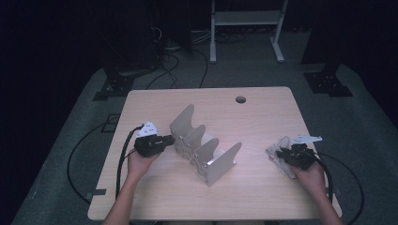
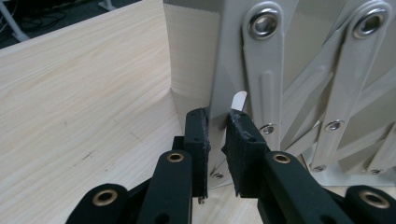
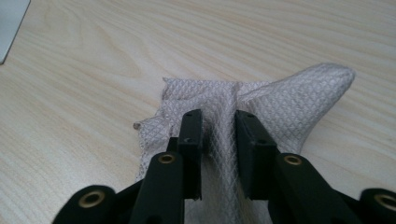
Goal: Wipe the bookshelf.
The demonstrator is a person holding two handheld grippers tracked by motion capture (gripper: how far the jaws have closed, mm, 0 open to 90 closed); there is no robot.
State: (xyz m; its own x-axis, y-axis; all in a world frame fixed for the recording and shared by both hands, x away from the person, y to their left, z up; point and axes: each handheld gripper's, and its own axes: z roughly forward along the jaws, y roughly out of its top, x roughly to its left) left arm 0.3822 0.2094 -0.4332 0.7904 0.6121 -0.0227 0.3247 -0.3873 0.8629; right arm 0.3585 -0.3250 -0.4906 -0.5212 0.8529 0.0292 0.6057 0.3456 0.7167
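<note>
The left gripper (image 1: 168,138) clamps the near end plate of the folding metal rack (image 1: 206,150), probably to keep it steady. In its own view the jaws pinch that plate's edge (image 2: 215,122). The right gripper (image 3: 219,126) has bunched the patterned cloth (image 3: 285,100) between its jaws, gripping a fold, likely for lifting.

You're in a lab recording bay: bare wooden table (image 1: 263,101) on grey carpet (image 1: 371,122), black drapes (image 1: 56,42) around, cables (image 1: 176,65) and stand feet (image 1: 244,42) behind.
</note>
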